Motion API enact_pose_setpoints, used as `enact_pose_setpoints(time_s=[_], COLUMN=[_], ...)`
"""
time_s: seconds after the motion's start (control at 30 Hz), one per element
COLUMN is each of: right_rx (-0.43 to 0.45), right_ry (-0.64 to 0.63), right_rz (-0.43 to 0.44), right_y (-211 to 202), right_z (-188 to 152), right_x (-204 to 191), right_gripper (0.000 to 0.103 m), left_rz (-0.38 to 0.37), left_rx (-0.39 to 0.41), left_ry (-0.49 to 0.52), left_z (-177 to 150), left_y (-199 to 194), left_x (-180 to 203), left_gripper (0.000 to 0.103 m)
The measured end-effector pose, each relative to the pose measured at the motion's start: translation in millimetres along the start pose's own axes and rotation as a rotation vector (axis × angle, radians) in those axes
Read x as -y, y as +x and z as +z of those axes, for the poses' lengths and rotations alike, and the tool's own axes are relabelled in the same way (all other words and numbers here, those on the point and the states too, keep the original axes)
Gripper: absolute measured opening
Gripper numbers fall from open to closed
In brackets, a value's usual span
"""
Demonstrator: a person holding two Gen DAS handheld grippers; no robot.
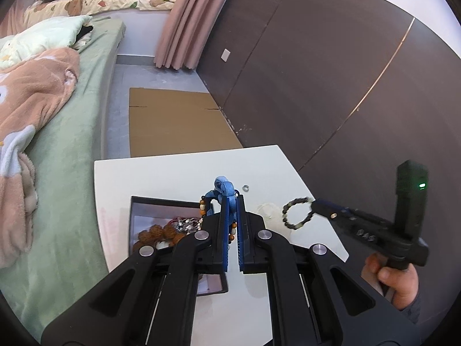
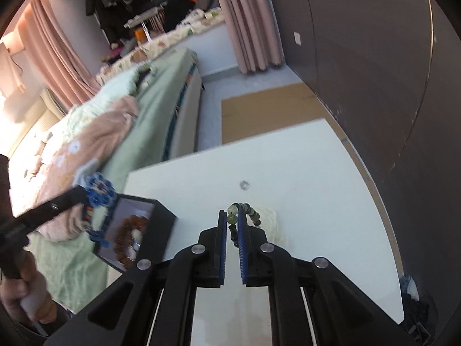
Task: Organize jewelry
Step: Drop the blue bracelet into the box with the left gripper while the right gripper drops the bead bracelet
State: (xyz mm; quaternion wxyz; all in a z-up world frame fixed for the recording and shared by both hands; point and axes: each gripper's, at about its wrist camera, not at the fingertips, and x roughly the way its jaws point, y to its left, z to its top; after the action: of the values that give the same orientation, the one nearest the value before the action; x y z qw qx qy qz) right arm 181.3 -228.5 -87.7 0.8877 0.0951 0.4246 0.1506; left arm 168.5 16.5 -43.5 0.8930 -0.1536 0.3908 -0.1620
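Now the white tabletop (image 1: 178,173) is filling the lower centre, carrying the black box (image 1: 138,201) at lower left. Above it, the left gripper (image 1: 232,201) is clenching the blue-flowered bracelet (image 1: 223,187). Right of centre, the right gripper (image 2: 232,216) is grasping the green bead bracelet (image 2: 247,210). A small ring (image 1: 245,187) is lying just beyond.

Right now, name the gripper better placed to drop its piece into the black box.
Left. The left gripper, shut on the blue-tasselled bracelet, hangs at the black box rim; the right gripper holds the green bead bracelet farther off above the white table.
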Motion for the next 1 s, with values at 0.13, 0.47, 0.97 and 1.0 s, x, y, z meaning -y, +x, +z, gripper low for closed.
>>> enact_pose_setpoints(time_s=[0.13,0.47,0.97,1.0], right_rx=[0.021,0.044,-0.042,-0.015], right_ry=[-0.004,-0.036,-0.048,-0.046], right_rz=[0.042,0.181,0.335,0.31], right_y=[-7.6,-6.4,24.2,20.2], right_z=[2.9,6.4,3.5,1.5], right_x=[-12.7,-61.9,-116.7,-114.4], right_gripper=[0.008,0.008,0.076,0.076], left_rz=[0.005,0.072,0.167,0.169], left_rx=[-0.015,0.063,0.073,0.07], left_ry=[-0.025,-0.097,-0.14,-0.137], left_z=[-1.7,5.3,5.7,5.3], left_y=[0.9,-26.1,-39.8,-39.8], left_x=[-12.2,-44.0,-81.1,-80.8], left_gripper=[0.019,0.084,0.098,0.098])
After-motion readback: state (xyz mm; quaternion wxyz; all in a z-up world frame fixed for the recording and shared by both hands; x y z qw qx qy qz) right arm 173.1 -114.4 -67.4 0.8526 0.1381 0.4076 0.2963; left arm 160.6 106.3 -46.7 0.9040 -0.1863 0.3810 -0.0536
